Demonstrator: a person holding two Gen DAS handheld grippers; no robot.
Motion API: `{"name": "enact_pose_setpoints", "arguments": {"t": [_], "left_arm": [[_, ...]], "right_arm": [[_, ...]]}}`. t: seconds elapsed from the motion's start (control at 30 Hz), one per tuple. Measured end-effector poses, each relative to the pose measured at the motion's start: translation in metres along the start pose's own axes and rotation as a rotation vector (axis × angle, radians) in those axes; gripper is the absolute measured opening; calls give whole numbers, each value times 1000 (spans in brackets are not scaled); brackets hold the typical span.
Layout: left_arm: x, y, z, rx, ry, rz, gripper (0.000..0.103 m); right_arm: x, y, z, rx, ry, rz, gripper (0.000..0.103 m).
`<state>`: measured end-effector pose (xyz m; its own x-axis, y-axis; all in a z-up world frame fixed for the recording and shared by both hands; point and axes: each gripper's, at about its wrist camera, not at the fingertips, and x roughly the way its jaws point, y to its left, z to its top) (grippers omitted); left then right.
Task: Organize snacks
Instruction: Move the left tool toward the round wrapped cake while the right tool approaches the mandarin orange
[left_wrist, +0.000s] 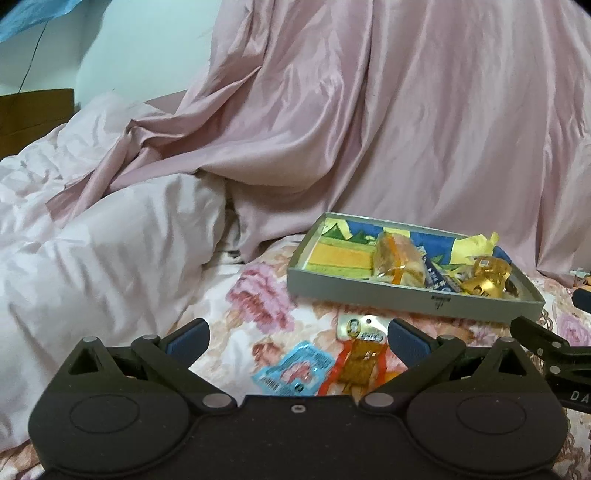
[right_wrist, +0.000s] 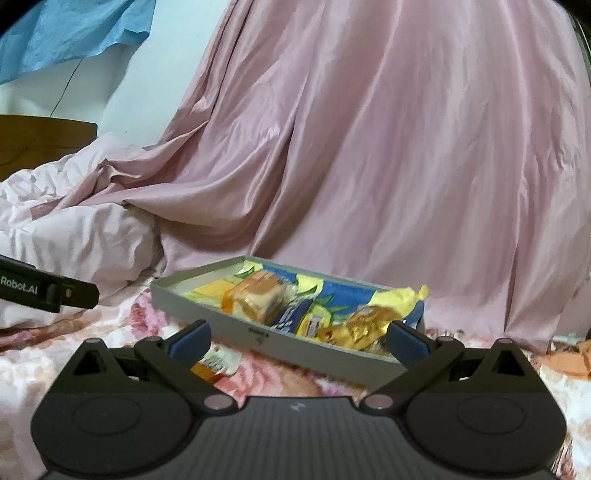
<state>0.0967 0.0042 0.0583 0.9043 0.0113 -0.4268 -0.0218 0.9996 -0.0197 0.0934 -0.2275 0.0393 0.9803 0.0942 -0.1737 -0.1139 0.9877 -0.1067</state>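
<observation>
Both the left gripper (left_wrist: 299, 339) and right gripper (right_wrist: 299, 341) gape wide and empty, a blue snack packet (left_wrist: 291, 373) and orange-wrapped snack (left_wrist: 360, 363) lying between the left's fingers, the grey tray (left_wrist: 406, 295) beyond.

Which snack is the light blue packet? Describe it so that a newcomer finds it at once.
Start at the shallow grey tray on the flowered bedspread. On the cloth in front of its near wall lie two loose packets, between the open left gripper's fingers. The light blue packet is the left one, flat and crinkled with pink print; its neighbour, the orange packet, has a white header.
</observation>
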Motion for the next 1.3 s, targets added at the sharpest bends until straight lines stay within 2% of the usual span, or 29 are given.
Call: {"name": "enact_pose_setpoints", "arguments": {"t": [0.2,0.43,0.63,0.97,1.3], "left_arm": [[-10,10,-11,35,32,4,102],[-9,17,-26,66,86,4,102],[0,21,-40,93,140,5,102],[24,37,-52,33,266,42,102],[32,28,-56,87,305,17,102]], "right_arm": [[-10,2,-9,54,62,24,103],[-11,1,-25,147,203,67,103],[-9,15,-33,86,252,95,103],[7,42,-43,-24,299,159,103],[15,50,-49,-53,339,195,103]]}}
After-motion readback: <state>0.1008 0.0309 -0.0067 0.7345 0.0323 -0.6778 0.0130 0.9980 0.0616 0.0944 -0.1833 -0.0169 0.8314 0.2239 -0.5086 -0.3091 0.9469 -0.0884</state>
